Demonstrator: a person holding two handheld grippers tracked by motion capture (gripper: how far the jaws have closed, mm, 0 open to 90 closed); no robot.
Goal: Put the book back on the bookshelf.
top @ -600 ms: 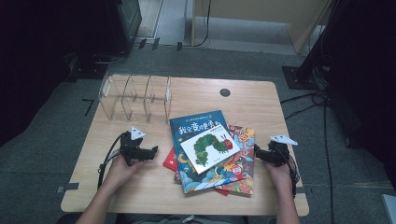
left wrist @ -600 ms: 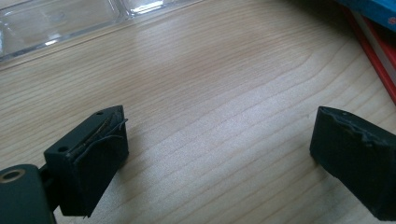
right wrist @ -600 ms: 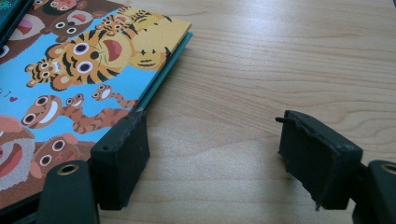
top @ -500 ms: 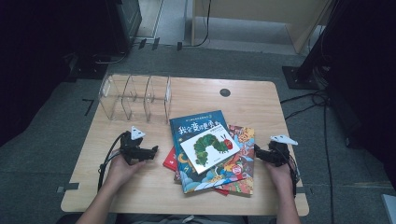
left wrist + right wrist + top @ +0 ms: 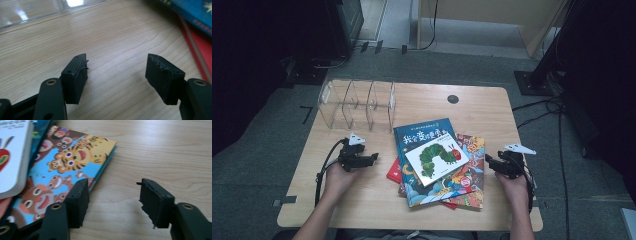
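While both my left gripper (image 5: 373, 158) and right gripper (image 5: 488, 161) flank the book stack (image 5: 439, 165) mid-table with jaws spread and empty, a careless right nudge could slide the tiger book (image 5: 75, 165) leftward.

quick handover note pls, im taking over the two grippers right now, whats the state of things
Left gripper: open, nothing between its fingers, over bare table left of the book stack.
Right gripper: open, holding nothing, at the right edge of the tiger-cover book.
Books: stack at mid-table, small white caterpillar book on top of the blue book, red book lowest at the left.
Clear divider rack: behind the left gripper, no books in it.
Done: nothing gripped or moved yet.
Left: probably grip the books and stand them in the rack.
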